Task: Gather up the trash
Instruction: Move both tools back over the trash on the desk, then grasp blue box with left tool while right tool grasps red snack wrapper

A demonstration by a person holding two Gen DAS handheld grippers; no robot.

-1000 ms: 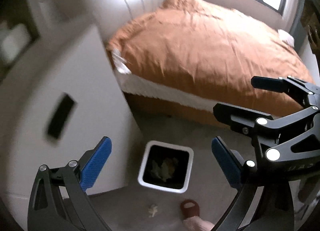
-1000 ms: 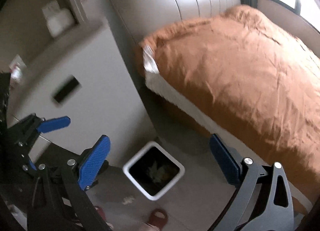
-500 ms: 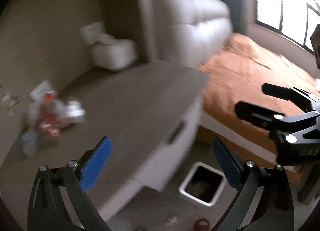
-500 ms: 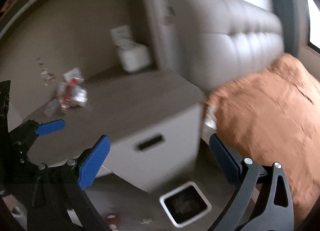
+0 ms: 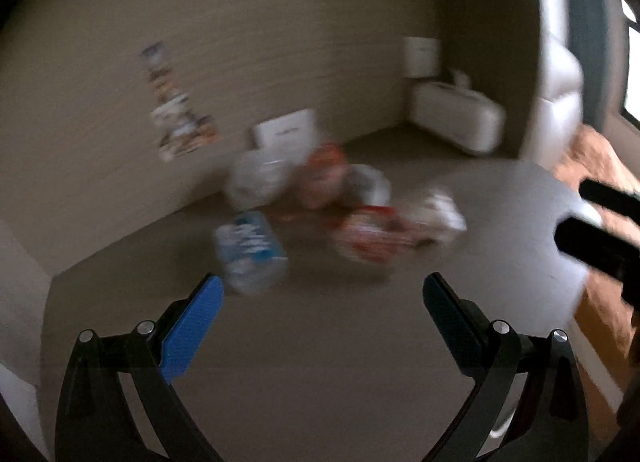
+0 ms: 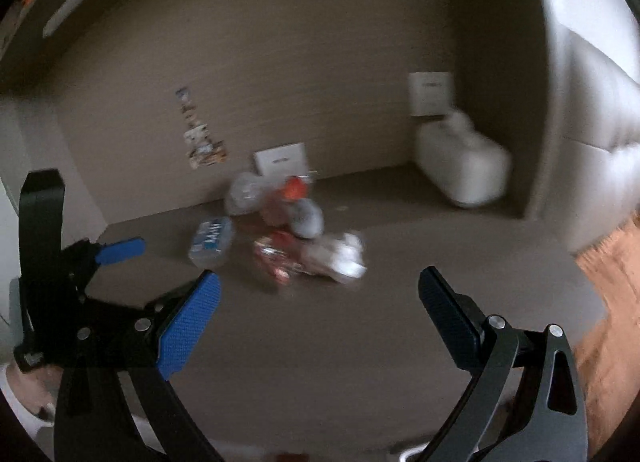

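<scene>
You hold both hand-held grippers, left [image 5: 320, 302] and right [image 6: 318, 298], released and empty, ready for the crumpled wrapper pile [image 6: 304, 258] on the far grey-brown tabletop [image 6: 360, 342].

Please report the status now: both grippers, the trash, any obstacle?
Left gripper open, empty. Right gripper open, empty. Trash pile on tabletop ahead, untouched. Nothing in the way.

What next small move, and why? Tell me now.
Probably ease the left gripper forward and down toward the blue-labelled packet, the nearest piece of the trash pile on the nightstand top. Both grippers are open and empty, short of the pile; the right gripper hangs beside it. The frames are blurred, so settle first.
</scene>
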